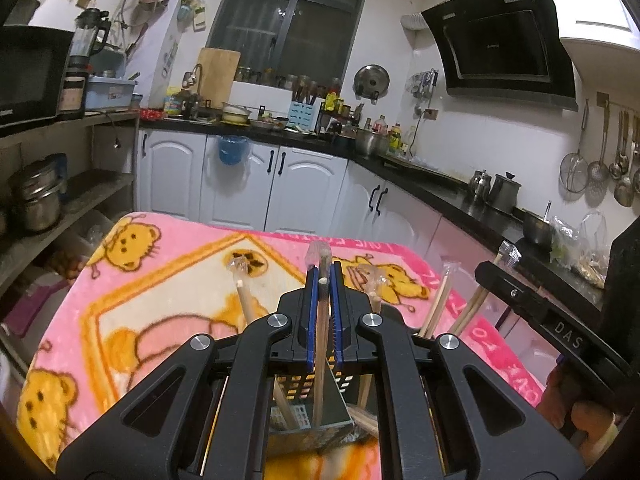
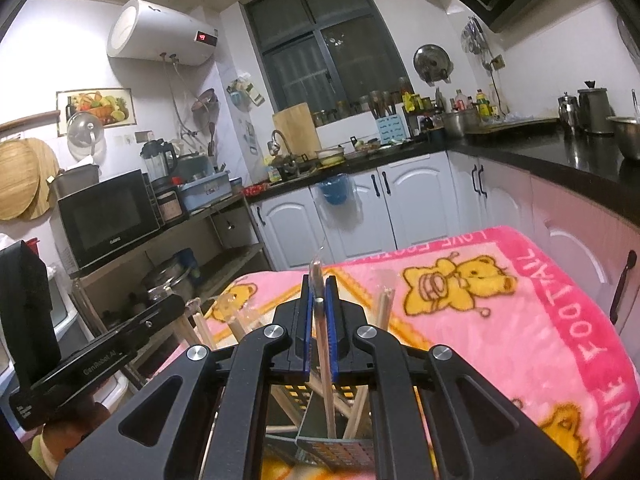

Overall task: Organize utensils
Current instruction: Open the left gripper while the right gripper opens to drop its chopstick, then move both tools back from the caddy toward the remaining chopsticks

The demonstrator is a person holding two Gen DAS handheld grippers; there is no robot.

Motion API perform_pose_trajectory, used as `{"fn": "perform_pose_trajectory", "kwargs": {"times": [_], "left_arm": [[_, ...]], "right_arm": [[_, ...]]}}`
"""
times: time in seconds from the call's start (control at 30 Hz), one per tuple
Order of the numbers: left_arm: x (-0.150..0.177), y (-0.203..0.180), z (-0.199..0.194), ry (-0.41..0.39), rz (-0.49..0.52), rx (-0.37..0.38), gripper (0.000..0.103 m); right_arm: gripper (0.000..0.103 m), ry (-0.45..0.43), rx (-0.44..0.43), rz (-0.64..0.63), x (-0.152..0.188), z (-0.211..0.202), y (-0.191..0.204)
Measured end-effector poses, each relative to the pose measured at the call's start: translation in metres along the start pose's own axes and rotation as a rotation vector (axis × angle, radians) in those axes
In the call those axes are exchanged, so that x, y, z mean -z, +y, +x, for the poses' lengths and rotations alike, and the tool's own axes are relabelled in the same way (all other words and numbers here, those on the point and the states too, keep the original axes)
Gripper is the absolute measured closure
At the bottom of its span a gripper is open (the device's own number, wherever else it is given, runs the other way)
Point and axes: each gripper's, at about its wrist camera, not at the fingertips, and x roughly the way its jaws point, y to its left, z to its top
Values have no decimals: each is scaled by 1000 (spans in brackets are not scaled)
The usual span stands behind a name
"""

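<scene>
Jaws of the left gripper clamp a plastic-wrapped wooden chopstick, its foot inside the black perforated utensil holder on the pink bear-print blanket; releasing crookedly could make it lean out. Right gripper jaws pinch a wrapped slender metal-tipped utensil over the same holder; it may snag the loose chopsticks crossed inside.

The pink blanket reads "FOOTALL" along its border. The left gripper bears "GenRobot AI"; the right gripper shows "DAS".
</scene>
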Motion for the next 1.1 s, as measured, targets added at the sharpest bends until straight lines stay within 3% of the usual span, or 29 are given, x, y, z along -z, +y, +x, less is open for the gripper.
{"fn": "perform_pose_trajectory", "kwargs": {"times": [0.3,0.7,1.1], "left_arm": [[5,8,1,21,-32,5,100],[10,23,-4,42,-82,-4,92],[17,36,-16,45,-138,-2,62]], "right_arm": [[95,46,26,29,7,2,-12],[78,104,51,81,16,0,-28],[67,142,65,66,21,-8,-27]]}}
